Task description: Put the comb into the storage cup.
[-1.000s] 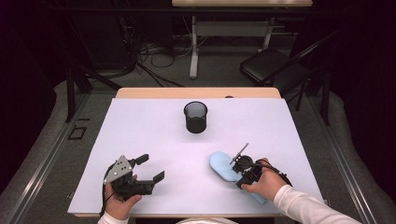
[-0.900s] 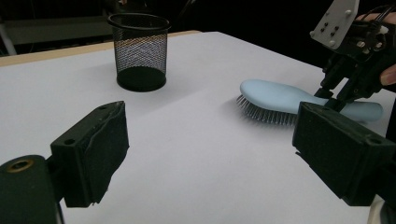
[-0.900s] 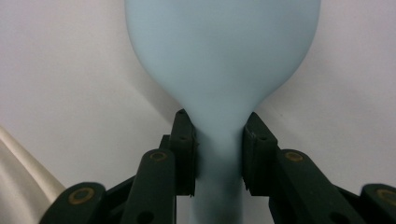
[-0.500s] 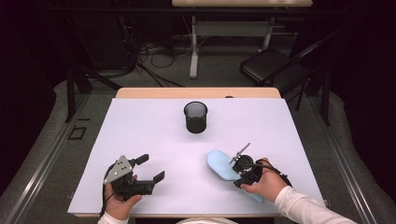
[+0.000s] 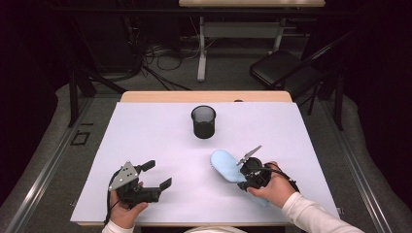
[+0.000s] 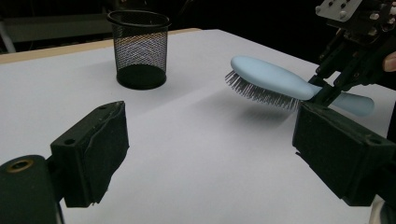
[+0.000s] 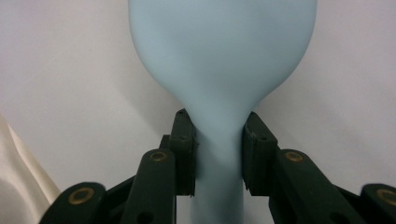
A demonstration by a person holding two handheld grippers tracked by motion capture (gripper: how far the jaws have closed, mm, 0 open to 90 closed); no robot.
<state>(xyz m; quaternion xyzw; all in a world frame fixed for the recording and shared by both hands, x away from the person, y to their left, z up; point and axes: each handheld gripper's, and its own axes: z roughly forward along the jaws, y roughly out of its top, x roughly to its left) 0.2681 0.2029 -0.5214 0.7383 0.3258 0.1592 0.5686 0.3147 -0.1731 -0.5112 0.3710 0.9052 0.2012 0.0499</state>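
A light blue hairbrush [image 5: 224,165] hangs above the white table, bristles down, as the left gripper view shows [image 6: 271,79]. My right gripper [image 5: 245,175] is shut on the hairbrush's neck [image 7: 218,140], its pads pressing both sides where the handle meets the head. A black mesh cup [image 5: 203,122] stands upright at the table's middle, farther back, also seen in the left gripper view [image 6: 138,49]. My left gripper [image 5: 158,174] rests at the front left, held by a hand, open with nothing between its jaws [image 6: 205,154].
The white tabletop [image 5: 145,131] has a wooden strip along its far edge [image 5: 204,96]. Beyond it stand a dark chair [image 5: 282,68], cables on the floor and another table's leg [image 5: 200,48].
The hairbrush in my right gripper has shifted slightly left and lifted a little off the table. The left gripper has stayed put.
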